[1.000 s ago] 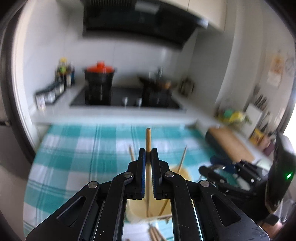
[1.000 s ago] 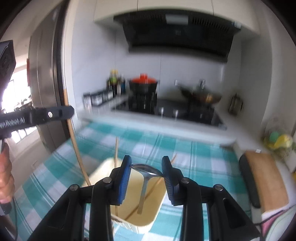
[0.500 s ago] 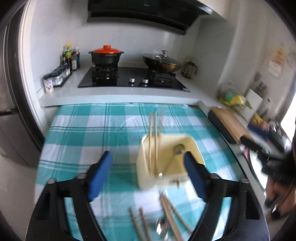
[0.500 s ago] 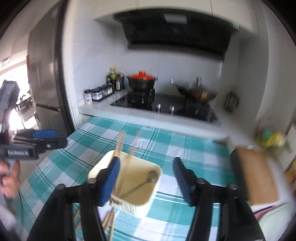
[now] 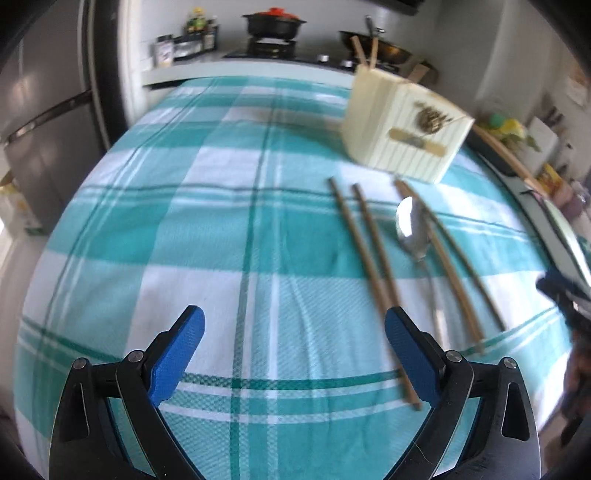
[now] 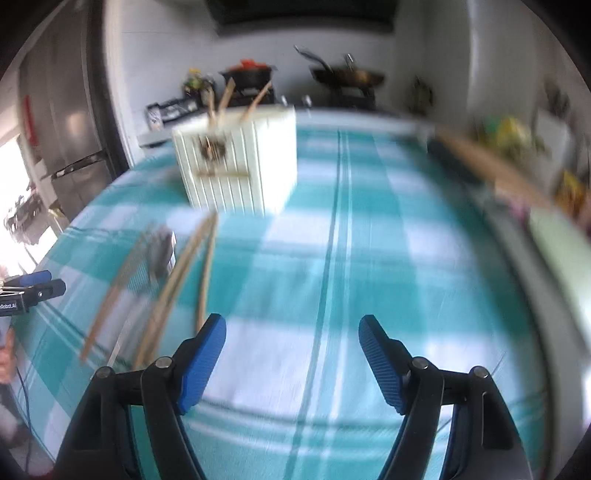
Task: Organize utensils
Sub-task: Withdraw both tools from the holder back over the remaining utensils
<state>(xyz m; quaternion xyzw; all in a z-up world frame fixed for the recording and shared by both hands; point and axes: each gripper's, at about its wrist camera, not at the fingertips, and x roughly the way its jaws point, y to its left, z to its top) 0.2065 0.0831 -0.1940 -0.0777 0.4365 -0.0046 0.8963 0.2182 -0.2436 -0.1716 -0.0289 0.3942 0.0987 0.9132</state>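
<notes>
Teal-and-white checked cloth point(image 5: 229, 236) is seen covering the desk in both wrist views. Left tongs point(image 5: 293, 354) are held spread wide over the near edge of the desk, nothing between the blue pads point(image 5: 177, 354). Right tongs point(image 6: 291, 363) are likewise spread, empty, pads point(image 6: 201, 363) well apart. A cream ribbed utensil holder point(image 5: 402, 129) is stood upright toward the far right part of the desk; chopstick ends point(image 5: 364, 50) are seen sticking out of its top. In front of the holder, four loose chopsticks point(image 5: 373, 266) are laid flat on the cloth, roughly parallel, running from near the holder toward the near edge. A metal spoon point(image 5: 412, 229) is laid among them, bowl toward the holder, between the left pair and the right pair; contact with the sticks cannot be told. The nearest stick end is partly hidden behind the right pad of the left tongs. Right wrist view is motion-blurred: same holder point(image 6: 240, 166), sticks point(image 6: 173, 288) and spoon point(image 6: 160, 254) are made out left of the right tongs, detail not readable. A stove with a red-lidded pot point(image 5: 275, 22) and a wok point(image 5: 384, 46) is seen beyond the far edge; a fridge point(image 5: 40, 122) is seen at left.
</notes>
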